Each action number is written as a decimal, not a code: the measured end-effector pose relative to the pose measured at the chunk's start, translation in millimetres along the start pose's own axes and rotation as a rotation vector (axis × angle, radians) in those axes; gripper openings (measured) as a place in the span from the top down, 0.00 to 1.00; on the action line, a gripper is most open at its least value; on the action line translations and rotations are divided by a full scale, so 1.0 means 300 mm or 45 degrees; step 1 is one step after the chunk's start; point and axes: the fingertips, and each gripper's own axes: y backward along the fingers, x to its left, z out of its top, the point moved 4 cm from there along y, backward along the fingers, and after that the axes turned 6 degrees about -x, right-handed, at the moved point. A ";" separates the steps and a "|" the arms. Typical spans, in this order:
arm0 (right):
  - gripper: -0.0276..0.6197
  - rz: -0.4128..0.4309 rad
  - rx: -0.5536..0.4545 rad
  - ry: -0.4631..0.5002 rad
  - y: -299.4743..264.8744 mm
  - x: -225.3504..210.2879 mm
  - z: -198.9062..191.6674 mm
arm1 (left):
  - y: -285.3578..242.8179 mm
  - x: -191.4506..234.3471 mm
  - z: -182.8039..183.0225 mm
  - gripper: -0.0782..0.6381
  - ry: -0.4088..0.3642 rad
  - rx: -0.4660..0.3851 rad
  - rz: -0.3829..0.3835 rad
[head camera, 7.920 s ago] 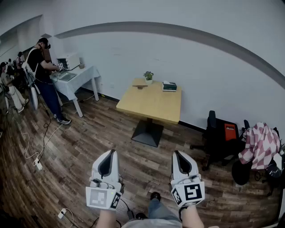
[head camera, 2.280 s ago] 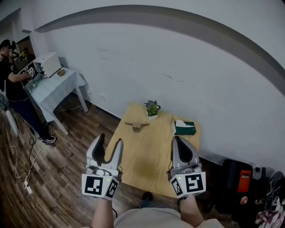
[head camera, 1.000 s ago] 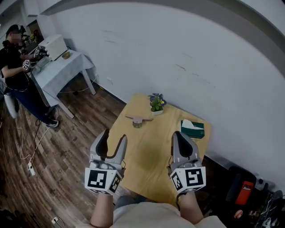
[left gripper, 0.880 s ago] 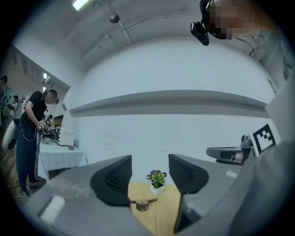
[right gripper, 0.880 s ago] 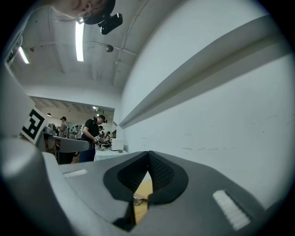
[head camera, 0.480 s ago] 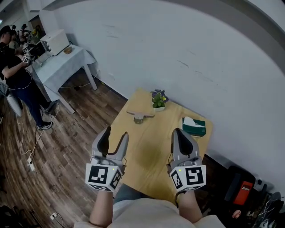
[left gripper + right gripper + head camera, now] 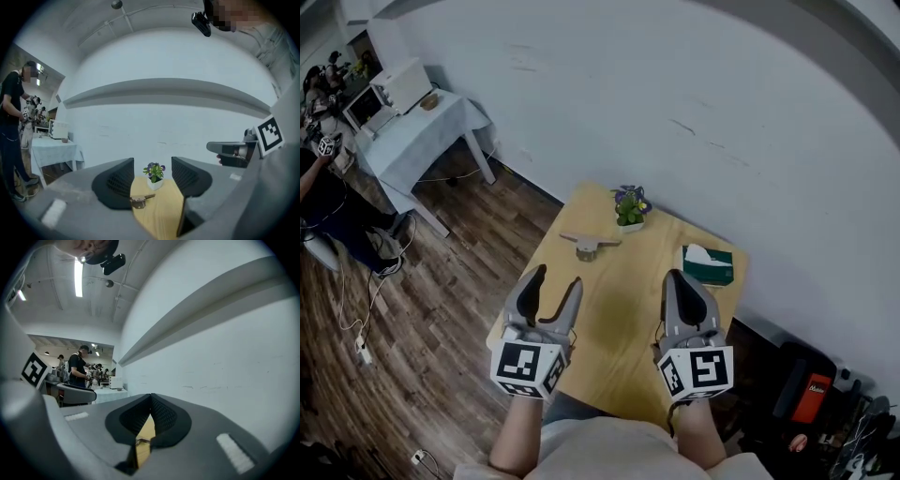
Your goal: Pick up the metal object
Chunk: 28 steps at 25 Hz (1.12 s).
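The metal object [image 7: 589, 246], a small grey piece with a flat bar on top, lies at the far left of a light wooden table [image 7: 619, 319]. My left gripper [image 7: 555, 278] hovers over the table's near left edge, open and holding nothing. In the left gripper view the metal object [image 7: 139, 200] shows between the fingers, well ahead of them. My right gripper [image 7: 680, 279] hangs shut over the table's near right part with nothing in it. In the right gripper view, the right gripper [image 7: 151, 398] leaves only a sliver of the metal object [image 7: 142, 440] visible.
A small potted plant [image 7: 629, 208] stands behind the metal object at the wall. A green tissue box [image 7: 706, 263] sits at the table's far right. A white-clothed side table [image 7: 422, 127] and a person [image 7: 323, 192] are at the far left. Bags and a dark chair [image 7: 806, 398] are at the lower right.
I have walked from across the room up to the table. The left jaws, close together at first, now stand open. Over the last second the left gripper drifted right, over the table's edge.
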 end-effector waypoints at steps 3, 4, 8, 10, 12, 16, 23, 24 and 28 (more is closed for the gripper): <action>0.95 -0.009 0.047 -0.022 -0.025 -0.008 -0.051 | -0.029 0.005 -0.053 0.54 0.011 0.058 -0.017; 0.95 -0.011 0.060 -0.029 -0.032 -0.009 -0.065 | -0.039 0.007 -0.072 0.54 0.019 0.075 -0.020; 0.95 -0.009 0.105 -0.043 -0.067 -0.008 -0.115 | -0.078 0.025 -0.151 0.54 0.047 0.146 -0.024; 0.95 -0.003 0.130 -0.051 -0.077 -0.002 -0.139 | -0.096 0.034 -0.194 0.54 0.051 0.188 -0.026; 0.95 0.005 0.157 -0.054 -0.084 0.004 -0.165 | -0.118 0.043 -0.235 0.54 0.058 0.225 -0.029; 0.95 0.018 0.207 -0.062 -0.095 0.018 -0.213 | -0.164 0.061 -0.314 0.52 0.089 0.291 -0.036; 0.95 0.000 0.268 -0.081 -0.104 -0.004 -0.270 | -0.255 0.081 -0.448 0.48 0.124 0.412 -0.040; 0.95 -0.005 0.274 -0.081 -0.105 -0.010 -0.275 | -0.268 0.086 -0.464 0.48 0.129 0.427 -0.037; 0.95 -0.025 0.290 -0.084 -0.109 -0.035 -0.288 | -0.322 0.104 -0.523 0.46 0.132 0.488 -0.030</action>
